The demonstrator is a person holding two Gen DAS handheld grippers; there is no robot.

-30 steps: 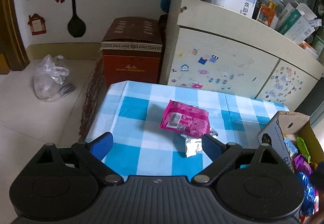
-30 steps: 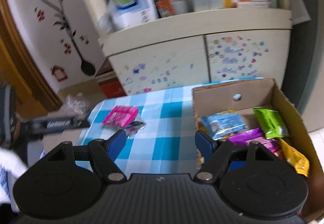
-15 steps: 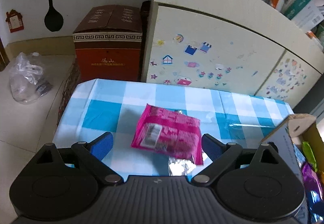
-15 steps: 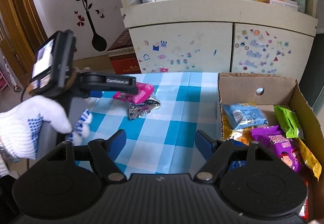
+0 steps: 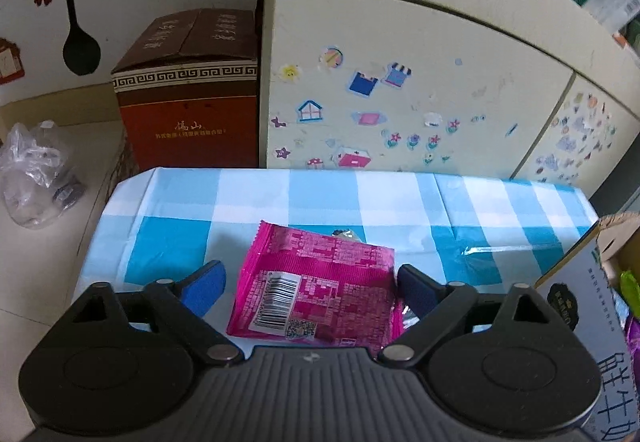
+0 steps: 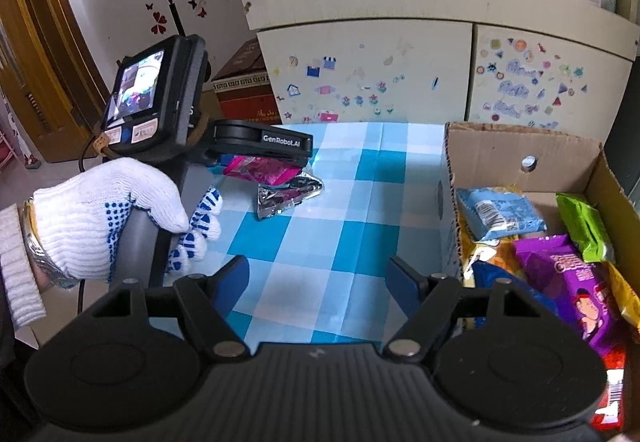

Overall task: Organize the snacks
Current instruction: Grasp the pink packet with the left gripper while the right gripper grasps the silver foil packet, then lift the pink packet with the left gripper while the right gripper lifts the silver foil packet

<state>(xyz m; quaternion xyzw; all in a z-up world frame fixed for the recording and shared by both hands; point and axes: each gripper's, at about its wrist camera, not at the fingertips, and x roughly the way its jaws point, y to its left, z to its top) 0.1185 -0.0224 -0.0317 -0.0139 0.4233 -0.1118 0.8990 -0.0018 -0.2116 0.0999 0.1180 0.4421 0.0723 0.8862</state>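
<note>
Left wrist view: the left tongs stand wide apart above the blue-checked tabletop, their blue fingers flanking a pink snack packet that lies flat, barcode side up; whether the right finger touches the packet's edge cannot be told. A silver wrapper peeks out beside the packet. A cardboard box stands at the right. Right wrist view: the right tongs are wide and hold nothing, hovering over bare tabletop. The gloved left hand grips the other tool over the pink snack packet and silver wrapper. The cardboard box at right holds blue, green and purple snack bags.
</note>
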